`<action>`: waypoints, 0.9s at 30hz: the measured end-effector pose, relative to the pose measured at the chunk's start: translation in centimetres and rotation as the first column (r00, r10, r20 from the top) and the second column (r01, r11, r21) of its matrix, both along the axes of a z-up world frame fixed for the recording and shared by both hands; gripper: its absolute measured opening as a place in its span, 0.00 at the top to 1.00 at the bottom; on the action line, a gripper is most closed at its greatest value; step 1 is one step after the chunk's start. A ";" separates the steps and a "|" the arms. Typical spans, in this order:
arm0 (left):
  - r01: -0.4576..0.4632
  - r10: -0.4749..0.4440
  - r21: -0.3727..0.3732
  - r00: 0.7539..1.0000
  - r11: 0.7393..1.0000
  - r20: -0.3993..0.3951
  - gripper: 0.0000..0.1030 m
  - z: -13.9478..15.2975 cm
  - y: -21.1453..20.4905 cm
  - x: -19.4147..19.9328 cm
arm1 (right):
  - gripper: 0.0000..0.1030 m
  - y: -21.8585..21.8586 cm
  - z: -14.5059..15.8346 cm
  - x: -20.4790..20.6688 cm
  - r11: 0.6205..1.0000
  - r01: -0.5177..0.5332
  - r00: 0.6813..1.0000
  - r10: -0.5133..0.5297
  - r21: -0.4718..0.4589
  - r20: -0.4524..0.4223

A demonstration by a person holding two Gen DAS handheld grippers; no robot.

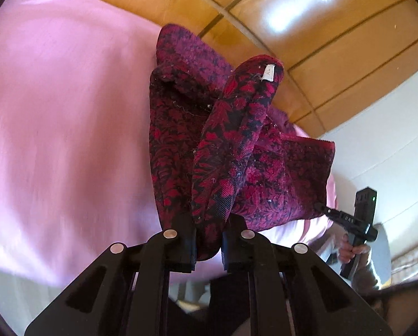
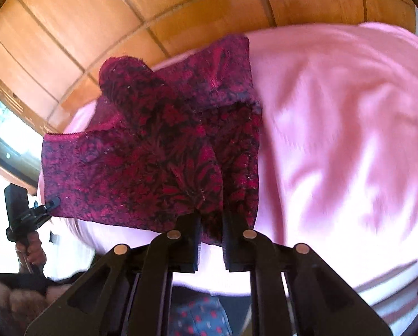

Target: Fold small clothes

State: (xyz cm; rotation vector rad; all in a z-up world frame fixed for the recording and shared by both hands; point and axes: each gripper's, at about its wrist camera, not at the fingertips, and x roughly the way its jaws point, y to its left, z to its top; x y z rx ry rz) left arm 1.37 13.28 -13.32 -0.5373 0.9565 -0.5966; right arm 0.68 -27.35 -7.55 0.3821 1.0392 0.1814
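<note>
We hold a red-and-black patterned garment (image 1: 209,151) above the pink bedcover (image 1: 55,112), left gripper (image 1: 209,240) and right gripper (image 2: 211,240) each clamped on an edge; blur obscures detail, so we should probably keep it taut and level.

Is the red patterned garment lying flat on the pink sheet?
No, the garment hangs bunched, pinched by the left gripper above the pink sheet.

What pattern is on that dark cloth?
The cloth has red leafy flowers on black, clearest in the right wrist view.
</note>
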 end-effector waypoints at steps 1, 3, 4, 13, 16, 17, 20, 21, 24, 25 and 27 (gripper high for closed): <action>0.001 -0.001 0.020 1.000 1.000 -0.005 0.89 0.0 -0.2 -0.3 | 0.90 0.1 -0.4 -0.5 1.000 -0.005 1.000 0.005 -0.007 -0.021; -0.007 0.006 0.061 1.000 0.998 0.012 0.88 0.5 -0.6 0.2 | 0.89 0.4 -0.5 -0.8 1.000 -0.020 0.999 0.020 -0.017 -0.034; -0.007 0.004 0.084 1.000 0.996 0.026 0.86 0.8 -0.9 0.3 | 0.89 0.6 -0.3 -0.6 0.999 -0.022 0.999 0.022 -0.031 -0.029; -0.145 0.029 0.459 0.967 0.876 0.251 0.57 4.7 -4.4 3.0 | 0.26 4.3 3.1 3.0 0.971 0.028 0.990 0.006 -0.236 0.143; -0.181 0.029 0.514 0.956 0.838 0.290 0.49 5.4 -5.5 4.0 | 0.14 6.7 3.1 4.2 0.958 0.005 0.981 0.051 -0.287 0.186; -0.189 0.030 0.521 0.954 0.832 0.297 0.49 5.4 -5.5 3.8 | 0.09 7.6 2.7 4.5 0.953 -0.002 0.980 0.063 -0.302 0.191; -0.212 0.035 0.545 0.948 0.812 0.317 0.49 5.7 -6.1 4.1 | 0.02 9.8 1.7 5.7 0.931 -0.012 0.978 0.087 -0.364 0.191; -0.218 0.035 0.553 0.946 0.804 0.323 0.47 5.6 -6.3 3.8 | 0.02 10.2 1.0 5.9 0.919 -0.015 0.977 0.096 -0.394 0.189; -0.238 0.039 0.561 0.939 0.793 0.343 0.37 5.7 -6.3 3.9 | 0.02 11.0 -0.9 7.1 0.891 -0.029 0.983 0.108 -0.454 0.149; -0.236 0.036 0.564 0.939 0.791 0.343 0.37 5.6 -6.2 4.0 | 0.02 10.9 -1.6 7.5 0.892 -0.035 0.985 0.106 -0.451 0.133; -0.237 0.039 0.567 0.940 0.789 0.338 0.37 5.5 -6.1 4.1 | 0.02 10.6 -2.6 7.7 0.895 -0.037 0.987 0.104 -0.444 0.126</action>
